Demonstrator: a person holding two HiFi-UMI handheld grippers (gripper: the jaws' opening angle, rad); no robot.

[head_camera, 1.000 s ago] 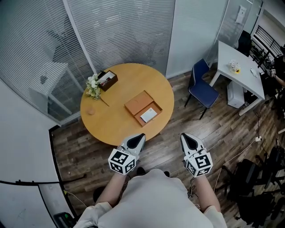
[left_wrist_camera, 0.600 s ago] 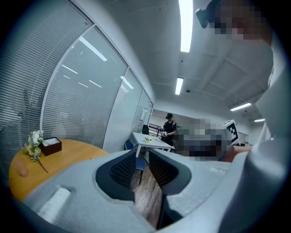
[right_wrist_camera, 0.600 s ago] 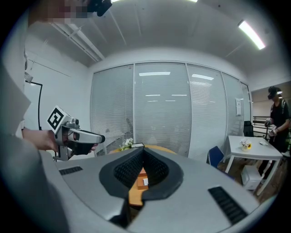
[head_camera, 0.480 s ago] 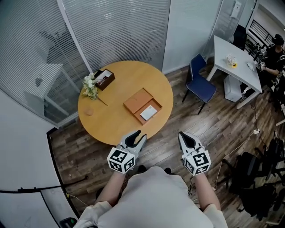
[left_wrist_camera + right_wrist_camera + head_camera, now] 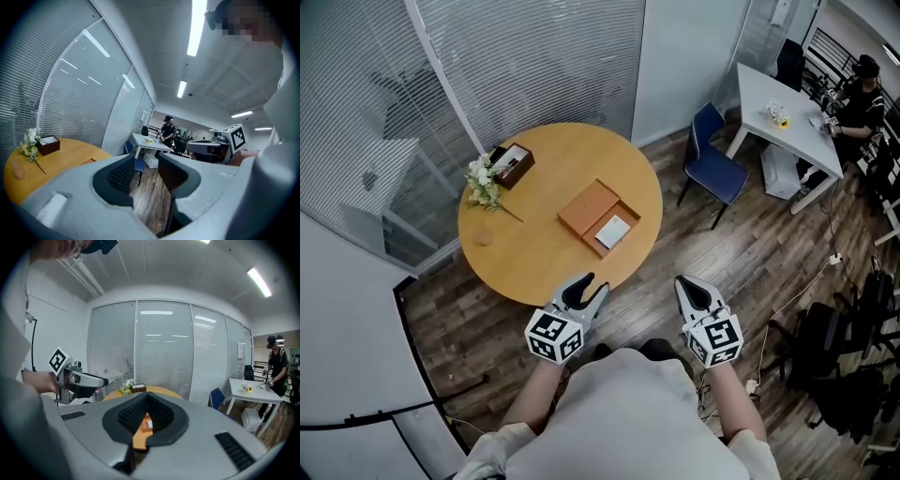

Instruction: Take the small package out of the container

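On the round wooden table (image 5: pixel 534 244) lies an open brown container (image 5: pixel 592 208), its lid folded out beside the tray. A small white package (image 5: pixel 612 231) rests in the tray. My left gripper (image 5: pixel 591 282) hovers off the table's near edge, short of the container. Its jaws have just been opening and stand open with nothing between them (image 5: pixel 146 159). My right gripper (image 5: pixel 685 281) hangs over the wooden floor to the right, its fingertips together and empty (image 5: pixel 147 394). Under those tips, the right gripper view shows the container (image 5: pixel 146 423).
A sprig of white flowers (image 5: pixel 480 178) and a dark box (image 5: pixel 512 165) sit at the table's far left. A blue chair (image 5: pixel 713 166) stands right of the table, then a white desk (image 5: pixel 783 112) with a person (image 5: pixel 856 92). Glass walls with blinds close the back.
The left gripper's jaws have parted from shut to open. Both grippers have edged a little toward the table, and the head view has shifted slightly.
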